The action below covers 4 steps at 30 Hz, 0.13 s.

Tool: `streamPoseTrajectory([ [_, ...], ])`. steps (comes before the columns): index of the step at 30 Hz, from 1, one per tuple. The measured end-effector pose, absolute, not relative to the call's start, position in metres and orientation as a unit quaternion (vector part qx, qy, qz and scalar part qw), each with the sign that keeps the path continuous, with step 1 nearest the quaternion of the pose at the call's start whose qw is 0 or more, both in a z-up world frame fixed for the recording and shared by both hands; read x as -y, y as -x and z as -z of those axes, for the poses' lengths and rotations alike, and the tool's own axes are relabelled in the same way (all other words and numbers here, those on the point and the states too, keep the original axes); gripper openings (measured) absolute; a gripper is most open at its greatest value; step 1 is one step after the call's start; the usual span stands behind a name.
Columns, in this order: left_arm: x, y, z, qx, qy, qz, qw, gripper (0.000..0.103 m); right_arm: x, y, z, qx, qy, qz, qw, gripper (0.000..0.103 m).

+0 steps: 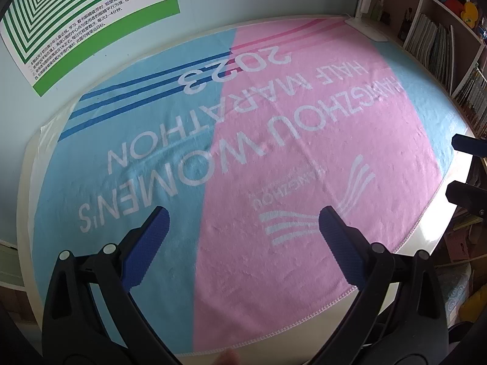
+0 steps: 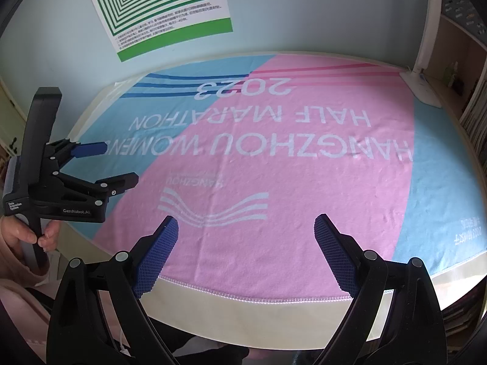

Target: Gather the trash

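No trash shows in either view. A pink and light-blue towel [image 1: 274, 158] [image 2: 289, 167] printed "HANGZHOU WOMEN'S HALF MARATHON 2023" covers the cream table [image 2: 243, 313]. My left gripper [image 1: 243, 211] hovers open over the towel's near part, with nothing between its blue pads. In the right wrist view the left gripper [image 2: 121, 163] sits at the table's left edge, held by a hand [image 2: 27, 234]. My right gripper [image 2: 246, 219] is open and empty above the table's front edge. Its two fingertips [image 1: 456, 143] poke in at the right edge of the left wrist view.
A white desk lamp base [image 1: 368, 27] [image 2: 423, 88] stands on the far right corner of the towel. A green-striped poster [image 1: 76, 21] [image 2: 164, 9] hangs on the wall behind. A bookshelf [image 1: 441, 39] with books runs along the right side.
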State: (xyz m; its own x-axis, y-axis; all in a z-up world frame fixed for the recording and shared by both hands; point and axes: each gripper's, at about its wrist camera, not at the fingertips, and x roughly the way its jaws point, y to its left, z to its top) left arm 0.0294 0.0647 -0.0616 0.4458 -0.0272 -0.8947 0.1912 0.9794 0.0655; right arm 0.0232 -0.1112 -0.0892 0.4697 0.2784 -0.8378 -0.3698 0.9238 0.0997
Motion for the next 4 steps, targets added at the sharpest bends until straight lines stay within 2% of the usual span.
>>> streamPoseTrajectory([
  [4, -0.0641, -0.0287, 0.0621, -0.524, -0.08, 0.066, 0.845, 0.096, 0.1102, -0.0228, 0.0891, -0.479, 0.049, -0.189, 0.856, 0.09],
])
